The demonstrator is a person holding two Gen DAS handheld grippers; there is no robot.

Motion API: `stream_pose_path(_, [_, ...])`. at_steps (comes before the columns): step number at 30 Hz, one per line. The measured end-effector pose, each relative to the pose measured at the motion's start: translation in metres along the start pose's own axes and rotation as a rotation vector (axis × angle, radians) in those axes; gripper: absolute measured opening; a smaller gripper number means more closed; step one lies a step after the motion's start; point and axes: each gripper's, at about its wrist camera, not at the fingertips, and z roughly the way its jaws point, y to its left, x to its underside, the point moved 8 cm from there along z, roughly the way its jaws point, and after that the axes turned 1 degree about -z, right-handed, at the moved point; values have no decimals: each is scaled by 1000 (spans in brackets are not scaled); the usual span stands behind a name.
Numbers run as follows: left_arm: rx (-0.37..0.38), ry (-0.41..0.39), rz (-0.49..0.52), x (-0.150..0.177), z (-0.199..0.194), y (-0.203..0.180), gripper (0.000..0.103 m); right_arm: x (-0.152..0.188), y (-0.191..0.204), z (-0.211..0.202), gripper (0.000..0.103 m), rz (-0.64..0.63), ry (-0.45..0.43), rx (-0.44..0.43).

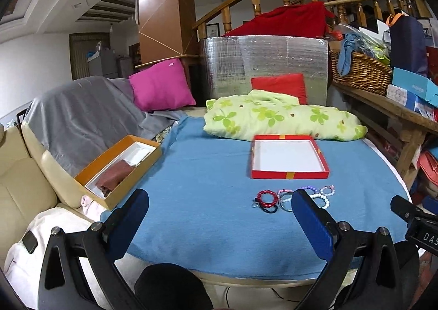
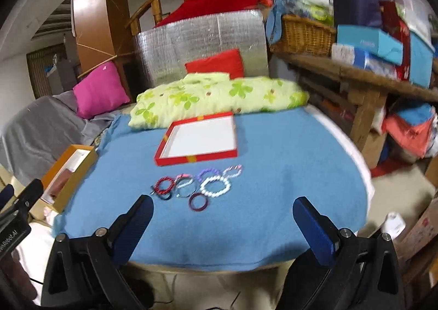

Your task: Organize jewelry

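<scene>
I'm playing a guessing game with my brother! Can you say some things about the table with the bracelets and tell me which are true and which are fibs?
1. The red box has bracelets inside. False: it holds nothing; its white floor is bare.
2. The bracelets lie on the blue cloth, nearer than the red box. True.
3. The left gripper is squeezing a bracelet. False: it is open and holds nothing.
4. The right gripper is open. True.
5. The white bead bracelet is with the others. True.
</scene>
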Motion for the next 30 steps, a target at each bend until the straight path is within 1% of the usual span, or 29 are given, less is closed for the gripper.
stream_pose_path(3, [-10, 9, -1, 2, 1, 1, 103, 6, 2, 11, 103, -10, 42, -2])
stream_pose_path(6, [-24, 13, -3, 5, 2, 2, 103, 13, 1, 21, 103, -10, 87, 22])
stream_pose_path(10, [-39, 27, -3, 8, 6, 4, 103, 17, -1, 26, 103, 1, 109, 40])
stream_pose_path(14, [-47, 35, -6, 10, 8, 5, 103, 15, 5, 23, 103, -42, 100, 47])
stream_pose_path(20, [-49, 38, 5, 11, 8, 0, 103, 7, 19, 12, 103, -118, 37, 44])
stream_pose_path(21, [-49, 37, 5, 11, 8, 0, 103, 6, 20, 10, 103, -122, 27, 38])
stream_pose_path(27, [-48, 36, 8, 9, 9, -2, 103, -4, 11, 5, 103, -113, -22, 94])
stream_pose_path(30, [-48, 36, 9, 9, 8, -2, 103, -7, 8, 3, 103, -103, -40, 101])
